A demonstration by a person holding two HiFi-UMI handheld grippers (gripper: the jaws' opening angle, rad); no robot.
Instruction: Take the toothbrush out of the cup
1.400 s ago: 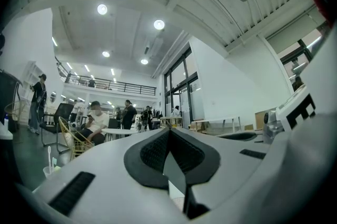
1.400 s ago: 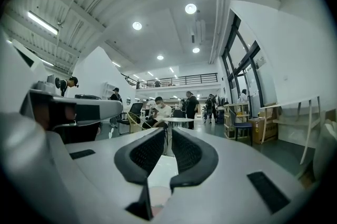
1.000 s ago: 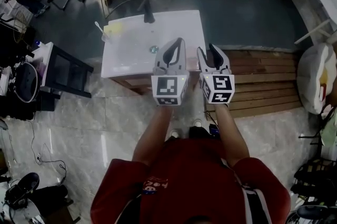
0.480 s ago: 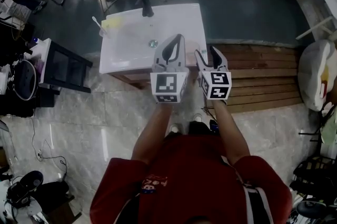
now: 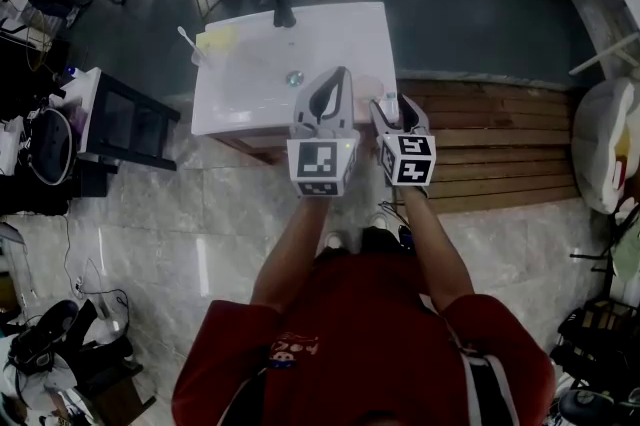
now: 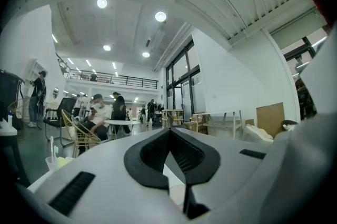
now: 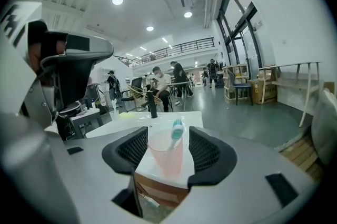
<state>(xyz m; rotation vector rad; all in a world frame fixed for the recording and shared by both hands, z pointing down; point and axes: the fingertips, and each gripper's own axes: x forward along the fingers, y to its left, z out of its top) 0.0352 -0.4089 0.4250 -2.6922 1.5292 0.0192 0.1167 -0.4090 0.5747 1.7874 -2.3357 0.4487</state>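
A pink see-through cup [image 7: 165,154] stands at the right front corner of the white table [image 5: 250,104]. A toothbrush with a teal and white head [image 7: 177,129] leans in it. My right gripper [image 7: 168,138] has the cup between its jaws. The jaws are opening, and the pads stand beside the cup without pressing on it. In the head view the right gripper [image 5: 392,104] reaches over that table corner and mostly hides the cup. My left gripper [image 5: 337,77] hovers just left of it over the table's front edge. In its own view the left gripper [image 6: 168,132] is shut on nothing.
At the table's far left stand a second cup with a brush [image 5: 198,51] and a yellow item [image 5: 218,38]. A small round object [image 5: 294,78] and a black upright thing [image 5: 284,14] are also there. A black side table [image 5: 125,129] is left, a wooden platform [image 5: 500,139] right.
Both grippers have moved forward to the table's near edge. The right gripper now reaches the front right corner with the cup between its jaws.
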